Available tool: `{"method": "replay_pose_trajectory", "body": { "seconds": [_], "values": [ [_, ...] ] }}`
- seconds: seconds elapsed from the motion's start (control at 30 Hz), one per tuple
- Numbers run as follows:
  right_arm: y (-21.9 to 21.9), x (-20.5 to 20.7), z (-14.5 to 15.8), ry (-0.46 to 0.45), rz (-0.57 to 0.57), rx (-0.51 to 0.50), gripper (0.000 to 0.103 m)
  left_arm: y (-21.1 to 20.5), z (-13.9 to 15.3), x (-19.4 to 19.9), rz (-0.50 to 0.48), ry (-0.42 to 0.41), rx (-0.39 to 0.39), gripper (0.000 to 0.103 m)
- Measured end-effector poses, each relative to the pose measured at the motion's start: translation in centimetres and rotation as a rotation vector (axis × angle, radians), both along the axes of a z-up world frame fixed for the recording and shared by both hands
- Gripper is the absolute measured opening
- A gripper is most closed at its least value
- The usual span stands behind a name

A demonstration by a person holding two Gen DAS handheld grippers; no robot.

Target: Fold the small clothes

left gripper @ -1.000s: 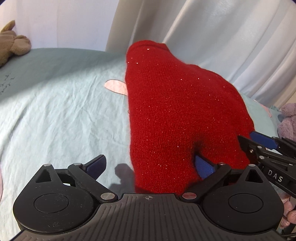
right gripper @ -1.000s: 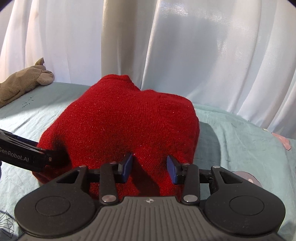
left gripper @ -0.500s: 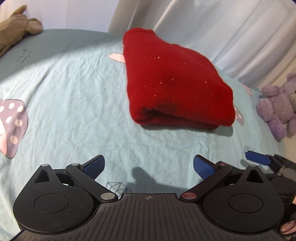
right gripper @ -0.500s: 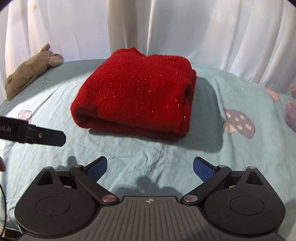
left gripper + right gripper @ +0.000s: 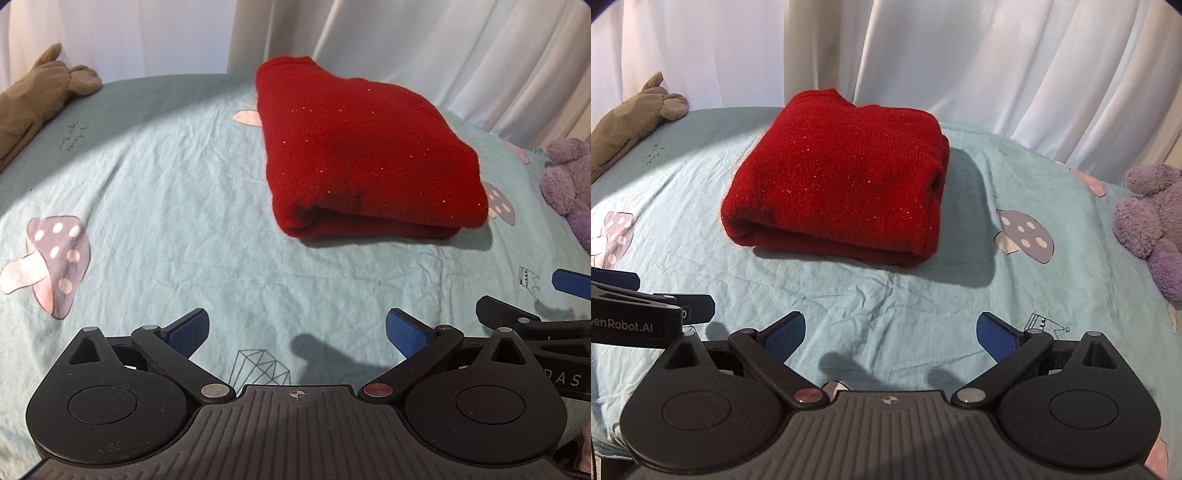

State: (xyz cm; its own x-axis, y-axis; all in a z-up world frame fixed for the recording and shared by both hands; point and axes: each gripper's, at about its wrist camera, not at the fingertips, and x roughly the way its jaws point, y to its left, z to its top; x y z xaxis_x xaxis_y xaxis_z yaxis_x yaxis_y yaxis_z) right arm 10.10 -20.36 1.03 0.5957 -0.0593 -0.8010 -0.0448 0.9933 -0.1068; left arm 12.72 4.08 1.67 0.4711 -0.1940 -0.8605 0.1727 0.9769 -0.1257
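Sweater [image 5: 365, 155], folded on the bed [image 5: 166, 184], lies straight ahead of both spread, empty hand-held grippers, left [image 5: 295, 332] and right [image 5: 890, 332], roughly equally near.

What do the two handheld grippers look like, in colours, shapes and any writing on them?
Both are matte black plastic. The left gripper and the right gripper each have a ribbed centre body, two round hubs, silver rivets (one red on the left) and blue textured pads. White lettering reads "GenRobot.AI" and "DAS". No cables or sleeves are clearly visible.
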Motion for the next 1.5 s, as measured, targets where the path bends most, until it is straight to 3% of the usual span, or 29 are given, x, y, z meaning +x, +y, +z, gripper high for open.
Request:
{"method": "replay_pose_trajectory", "body": {
  "seconds": [1.5],
  "values": [
    [-0.67,-0.27,0.52,-0.021,-0.032,0.014,0.099,-0.92,0.62,-0.63,-0.037,-0.049,0.041,0.103]
  ]
}}
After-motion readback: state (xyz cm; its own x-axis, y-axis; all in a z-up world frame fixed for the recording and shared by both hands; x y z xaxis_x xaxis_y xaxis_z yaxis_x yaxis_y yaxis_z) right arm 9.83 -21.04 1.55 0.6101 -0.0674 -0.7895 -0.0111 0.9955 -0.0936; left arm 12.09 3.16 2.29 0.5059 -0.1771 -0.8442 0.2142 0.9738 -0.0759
